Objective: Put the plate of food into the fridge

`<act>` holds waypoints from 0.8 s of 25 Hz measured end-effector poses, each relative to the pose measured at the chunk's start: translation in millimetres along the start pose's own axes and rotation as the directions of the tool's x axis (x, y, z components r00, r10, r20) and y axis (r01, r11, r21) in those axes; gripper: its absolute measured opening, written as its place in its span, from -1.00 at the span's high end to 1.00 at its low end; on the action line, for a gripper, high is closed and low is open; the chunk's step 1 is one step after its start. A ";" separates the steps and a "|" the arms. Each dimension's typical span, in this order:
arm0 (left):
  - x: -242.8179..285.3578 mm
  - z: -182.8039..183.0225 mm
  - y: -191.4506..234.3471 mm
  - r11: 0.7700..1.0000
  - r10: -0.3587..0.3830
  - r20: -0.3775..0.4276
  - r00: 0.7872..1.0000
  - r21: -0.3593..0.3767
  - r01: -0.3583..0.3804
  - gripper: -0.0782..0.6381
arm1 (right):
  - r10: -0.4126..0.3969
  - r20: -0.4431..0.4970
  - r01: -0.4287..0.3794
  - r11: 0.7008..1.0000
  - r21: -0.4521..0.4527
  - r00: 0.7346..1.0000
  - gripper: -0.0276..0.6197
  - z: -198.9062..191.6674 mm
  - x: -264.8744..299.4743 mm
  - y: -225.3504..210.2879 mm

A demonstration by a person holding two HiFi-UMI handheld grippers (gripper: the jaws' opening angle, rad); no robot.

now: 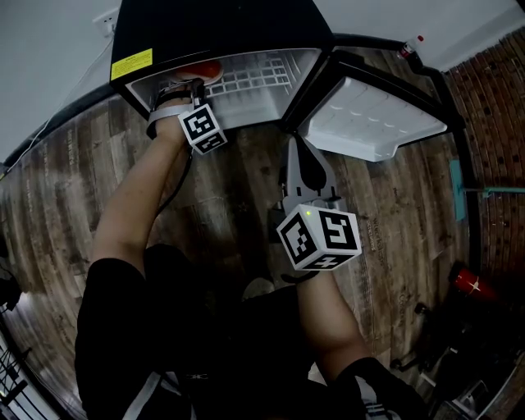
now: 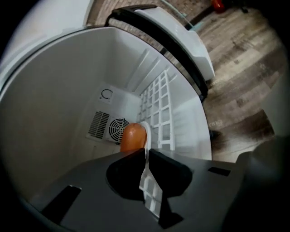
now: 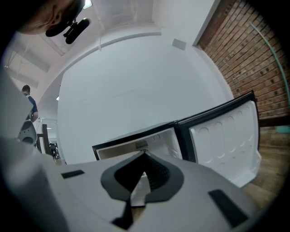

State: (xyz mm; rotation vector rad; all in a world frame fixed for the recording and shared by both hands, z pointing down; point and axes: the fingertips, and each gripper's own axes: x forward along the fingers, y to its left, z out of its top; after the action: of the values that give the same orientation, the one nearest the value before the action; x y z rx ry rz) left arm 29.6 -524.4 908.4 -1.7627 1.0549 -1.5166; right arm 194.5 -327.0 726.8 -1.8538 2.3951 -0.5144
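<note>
Along the left side: white wall (image 1: 49, 66) with a socket (image 1: 105, 20), dark skirting below it, and a grey-brown wood-plank floor (image 1: 74, 189) that runs the full width of the room.

Fridge (image 1: 213, 25): small, black, standing on the planks against the wall. It has a yellow label (image 1: 131, 63) on its upper front edge. The interior is white, with a white wire shelf (image 2: 158, 102) and a round fan grille (image 2: 118, 129) on the back panel.

Left gripper (image 2: 146, 153): inside the fridge cavity, angled downward. Its jaws are pinched on the thin white rim of the plate (image 2: 146, 130).

Plate: inside the fridge, carrying an orange piece of food (image 2: 132, 137) just ahead of the jaws, next to the wire shelf. Whether it rests on the shelf cannot be told.

Right gripper (image 3: 144, 156): outside the fridge, over the floor in front of the hinge side. Its jaws are pressed together with nothing between them.

Fridge door (image 1: 369, 119): swung open to the right, with a white moulded liner facing up.

Right side: brick wall (image 1: 492, 107), a teal-handled tool (image 1: 492, 190) by the skirting, and a red object (image 1: 474, 285) low on the floor among dark clutter.
</note>
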 end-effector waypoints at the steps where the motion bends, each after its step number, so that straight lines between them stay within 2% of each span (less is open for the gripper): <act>1: 0.3 0.6 -0.1 0.998 -0.028 0.009 1.000 -0.057 0.029 0.70 | 0.001 0.003 -0.001 1.000 -0.001 1.000 0.87 1.5 -0.4 0.8; 4: 1.1 0.2 -0.9 0.975 -0.094 0.039 0.995 -0.198 0.100 0.60 | 0.004 0.012 -0.003 1.000 -0.004 1.000 0.87 4.6 -1.3 2.0; 6: 0.1 -1.6 0.0 0.947 -0.124 0.063 0.990 -0.292 0.137 0.49 | 0.006 0.008 -0.006 1.000 0.006 1.000 0.87 4.7 -1.6 1.7; 7: -1.2 -1.9 1.2 0.925 -0.138 0.082 0.987 -0.345 0.158 0.45 | 0.007 0.005 -0.007 1.000 0.013 1.000 0.87 4.5 -1.7 1.5; 9: -4.5 -0.7 3.2 0.867 -0.163 0.135 0.977 -0.453 0.207 0.42 | 0.008 0.002 -0.008 1.000 0.021 1.000 0.87 4.3 -1.7 1.2; 12: -14.4 3.9 15.0 0.776 -0.131 0.224 0.966 -0.583 0.240 0.42 | 0.012 -0.001 -0.012 1.000 0.021 1.000 0.88 3.0 -0.2 3.7; 15: -31.8 6.3 26.0 0.702 -0.088 0.282 0.955 -0.663 0.260 0.44 | 0.020 -0.003 -0.020 1.000 0.013 1.000 0.87 1.8 1.0 8.0; 16: -39.7 7.8 25.8 0.683 -0.089 0.301 0.950 -0.675 0.278 0.78 | 0.022 -0.004 -0.022 1.000 0.009 1.000 0.87 0.7 1.5 8.8; 20: -70.4 13.2 17.5 0.643 -0.089 0.347 0.934 -0.696 0.320 0.79 | 0.020 -0.028 -0.020 1.000 0.013 0.999 0.87 -8.2 8.4 7.4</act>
State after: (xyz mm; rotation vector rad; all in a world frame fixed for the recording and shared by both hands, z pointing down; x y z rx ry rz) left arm 36.2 -474.4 854.6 -2.6544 1.4887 -0.9132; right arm 183.3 -331.6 733.5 -1.8280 2.4193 -0.5566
